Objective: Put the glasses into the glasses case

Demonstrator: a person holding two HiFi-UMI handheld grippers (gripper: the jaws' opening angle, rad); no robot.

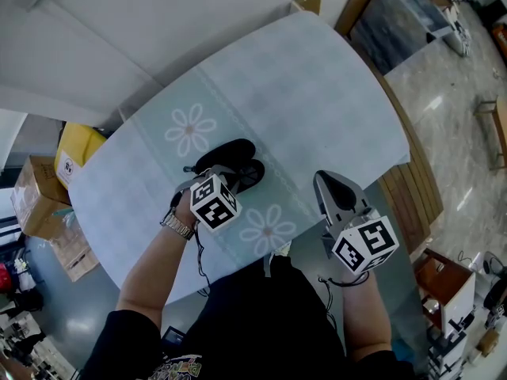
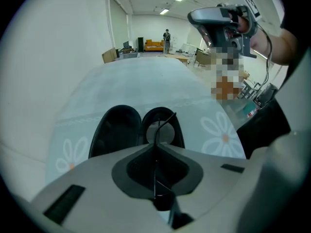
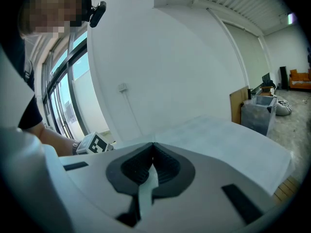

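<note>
Black glasses case (image 1: 230,163) lying open, glasses (image 2: 165,132) in one half

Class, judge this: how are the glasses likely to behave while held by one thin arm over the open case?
Probably light: the left tool grips the glasses by one wire-thin arm. That arm looks springy, so the frame may swing or twist. They look fragile too, so lower them gently into the black case.

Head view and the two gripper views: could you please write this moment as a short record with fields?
left gripper: jaws shut on the thin black arm of the glasses
glasses: one lens shows in one half of the case
glasses case: black, open, lying on the table
right gripper: jaws together, nothing between them, away from the case
table: light cloth with flower print
</note>
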